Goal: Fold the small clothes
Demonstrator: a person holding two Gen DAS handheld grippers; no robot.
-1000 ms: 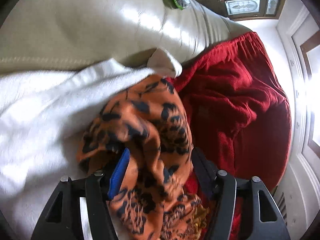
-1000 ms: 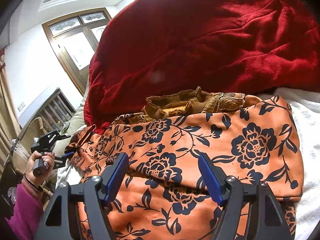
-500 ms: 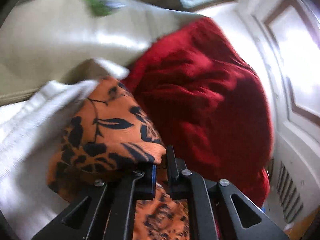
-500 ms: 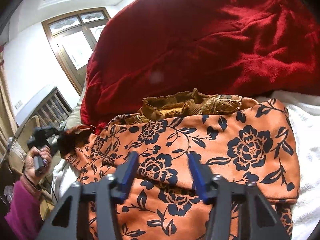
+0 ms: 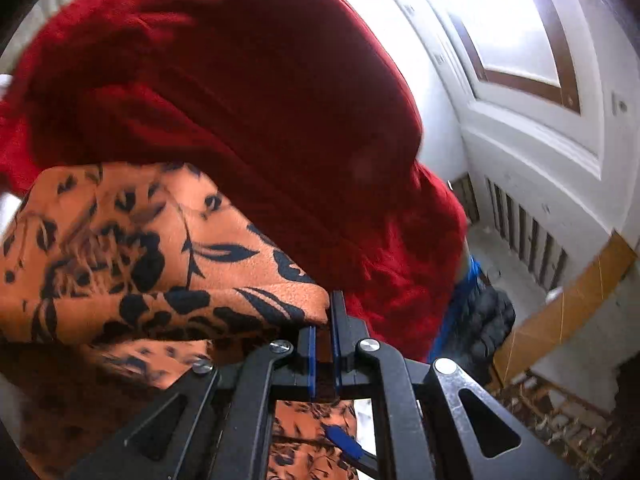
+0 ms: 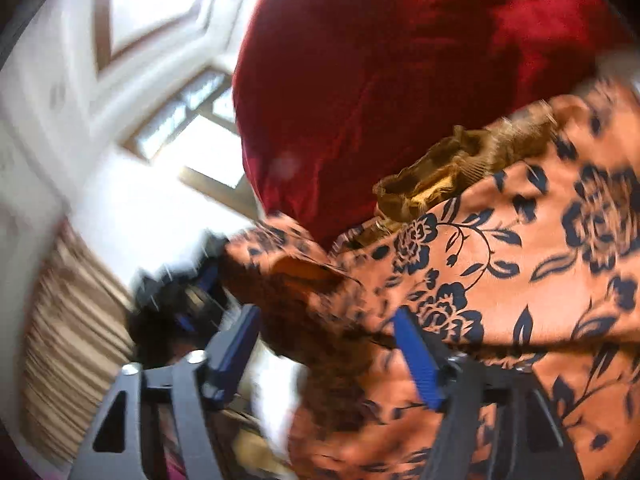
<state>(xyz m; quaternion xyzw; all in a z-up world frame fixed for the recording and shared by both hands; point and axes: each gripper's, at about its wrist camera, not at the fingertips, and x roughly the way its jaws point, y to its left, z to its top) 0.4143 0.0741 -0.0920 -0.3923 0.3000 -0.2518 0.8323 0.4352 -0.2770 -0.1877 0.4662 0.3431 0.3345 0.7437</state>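
Orange floral garment (image 5: pixel 160 248) is what I have by a folded edge in my left gripper (image 5: pixel 325 344); its blue pads sit almost together with the cloth pinched between them, and the fold bulges out to the left of the fingers against the red blanket (image 5: pixel 248 92); more of the same print hangs below the gripper frame; beyond the blanket's far edge stand a white panelled door (image 5: pixel 532 52) and a slatted white radiator cover (image 5: pixel 524 232).

My right gripper (image 6: pixel 328 340) stands wide apart; its two blue pads (image 6: pixel 416 356) flank a darker, bunched corner of the garment (image 6: pixel 520 264) without closing on it, though the view is blurred and I cannot tell whether either pad touches the cloth; the garment spreads to the right of that gripper, lying against the red blanket (image 6: pixel 380 60); a crumpled brown-gold cloth (image 6: pixel 452 168) rests on the garment's upper edge, touching the blanket; in the right wrist view my left gripper (image 6: pixel 188 296) shows as a dark blur at the garment's left corner.
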